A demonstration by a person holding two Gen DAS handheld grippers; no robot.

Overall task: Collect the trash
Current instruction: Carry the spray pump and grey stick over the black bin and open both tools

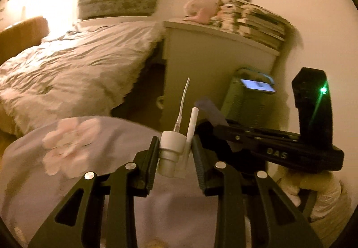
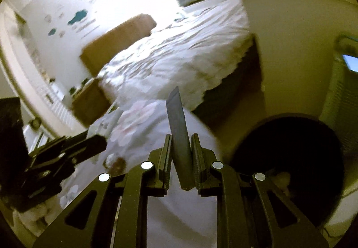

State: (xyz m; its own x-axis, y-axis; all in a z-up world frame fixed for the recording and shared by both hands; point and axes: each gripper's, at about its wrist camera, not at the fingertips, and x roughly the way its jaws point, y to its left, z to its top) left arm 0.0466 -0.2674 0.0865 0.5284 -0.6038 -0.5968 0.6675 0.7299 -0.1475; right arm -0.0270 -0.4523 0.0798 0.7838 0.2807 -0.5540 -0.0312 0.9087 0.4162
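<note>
Now both grippers carry trash, and the step in hand looks like taking it to a bin. On the left, the left gripper [image 1: 173, 156] has its jaws pinched on a white pump top [image 1: 170, 149] with its thin tube pointing up, and on a white stick [image 1: 192, 123] wedged beside it. Two loose pieces in one pinch are easy to lose, so I would keep the squeeze firm and the wrist steady, without tipping the tube end downward.

Below lies floral bedding [image 1: 67, 147]; behind it are the bed [image 1: 73, 64] and a white cabinet [image 1: 197, 57].

To the right, the right gripper [image 2: 181, 154] clamps a flat dark strip [image 2: 179, 127] standing on edge between its pads. The grip is low on the strip, so a quick swing could twist it loose.

Farther right sits a dark round opening [image 2: 288, 154], possibly the bin; blur leaves that unsure. If so, I would bring each gripper fully over the mouth before letting go, one at a time.
</note>
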